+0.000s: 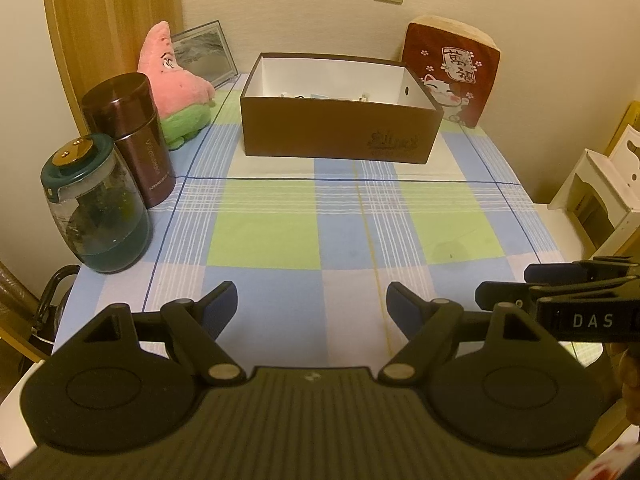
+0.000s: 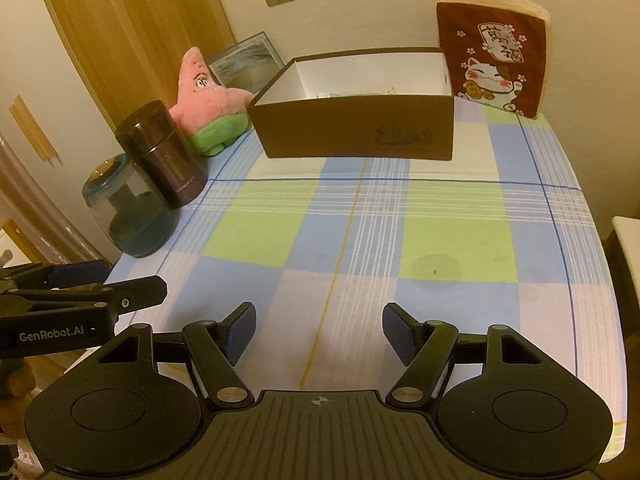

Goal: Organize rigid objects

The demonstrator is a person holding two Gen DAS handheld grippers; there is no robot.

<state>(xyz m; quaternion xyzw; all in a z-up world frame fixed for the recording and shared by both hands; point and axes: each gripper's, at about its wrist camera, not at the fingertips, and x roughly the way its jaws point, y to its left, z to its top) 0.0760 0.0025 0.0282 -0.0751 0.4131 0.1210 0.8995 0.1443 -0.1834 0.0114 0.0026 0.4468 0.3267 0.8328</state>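
A brown open box (image 1: 340, 128) with white inside walls stands at the back of the checked tablecloth; it also shows in the right wrist view (image 2: 356, 128). Small items lie on its floor, mostly hidden by the front wall. My left gripper (image 1: 312, 308) is open and empty above the table's near edge. My right gripper (image 2: 319, 330) is open and empty beside it, and shows at the right of the left wrist view (image 1: 504, 288). The left gripper shows at the left of the right wrist view (image 2: 132, 280).
At the left edge stand a glass jar with a green lid (image 1: 96, 208) and a dark purple canister (image 1: 132, 136). Behind them lie a pink star plush (image 1: 172, 80) and a picture frame (image 1: 206, 52). A red lucky-cat block (image 1: 452, 76) leans at the back right. A white chair (image 1: 600, 192) stands to the right.
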